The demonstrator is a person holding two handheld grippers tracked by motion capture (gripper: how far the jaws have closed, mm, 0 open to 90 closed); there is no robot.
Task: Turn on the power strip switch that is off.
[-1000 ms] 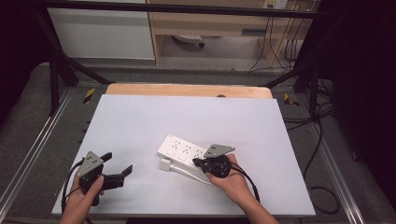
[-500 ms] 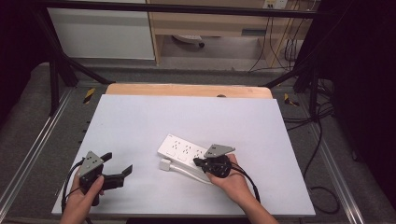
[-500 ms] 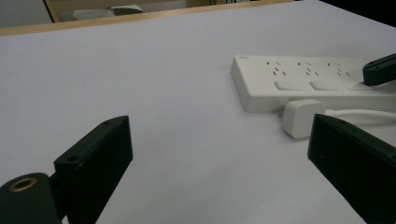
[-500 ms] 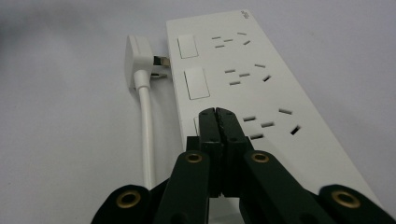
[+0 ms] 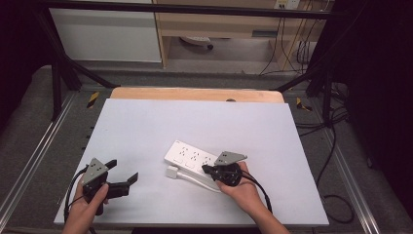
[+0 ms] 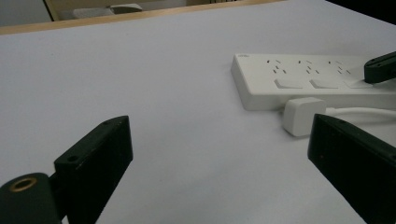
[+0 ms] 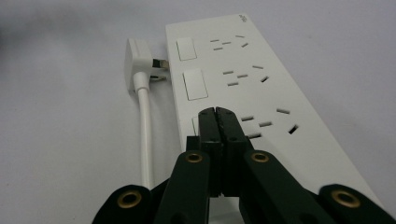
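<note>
Hands at near edge of table (image 5: 146, 126), one set of tongs each. Left tongs (image 5: 124, 171) wide open, holding nothing, resting on the table near left corner. Right tongs (image 5: 206, 169) pressed fully together, tips on the nearest rocker switch of white power strip (image 5: 191, 158), nothing between them. Strip lies flat mid-table, angled. Its white plug (image 5: 171, 172) lies just beside the near long side, cord (image 7: 145, 135) running back alongside.
</note>
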